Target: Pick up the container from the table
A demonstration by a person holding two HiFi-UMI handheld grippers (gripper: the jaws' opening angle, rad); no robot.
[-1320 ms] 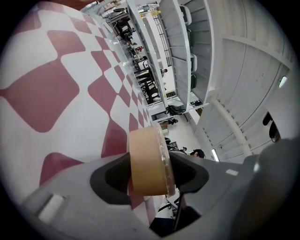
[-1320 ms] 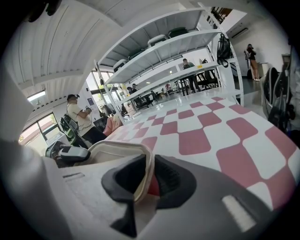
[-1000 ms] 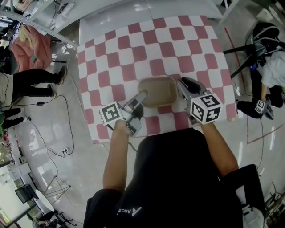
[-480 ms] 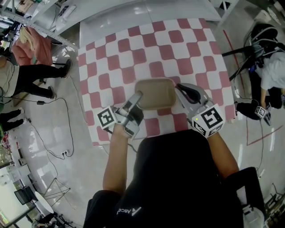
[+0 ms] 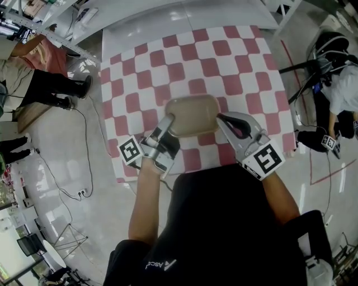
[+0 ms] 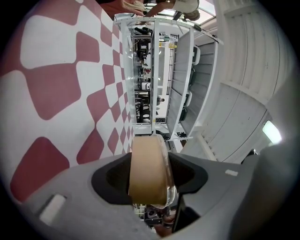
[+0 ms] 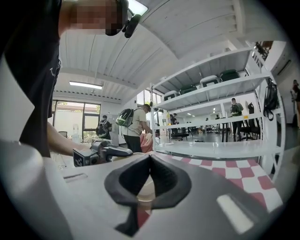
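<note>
A tan oblong container hangs above the red-and-white checkered table, held from both ends. My left gripper grips its left end. In the left gripper view the container's brown wall stands edge-on between the two jaws, with a clear lid edge beside it. My right gripper is at the container's right end. In the right gripper view its jaws stand almost together, and a strip of the tan rim shows in the gap. The marker cubes sit behind both grippers.
The checkered cloth ends near my body at the table's front edge. A plain white table adjoins it at the far side. People stand on the left by floor cables. A tripod and a seated person are on the right.
Both grippers have risen with the container between them, and it now looks slightly larger and higher. Both grippers have rolled, turning their marker cubes. The person at the left has stepped closer.
</note>
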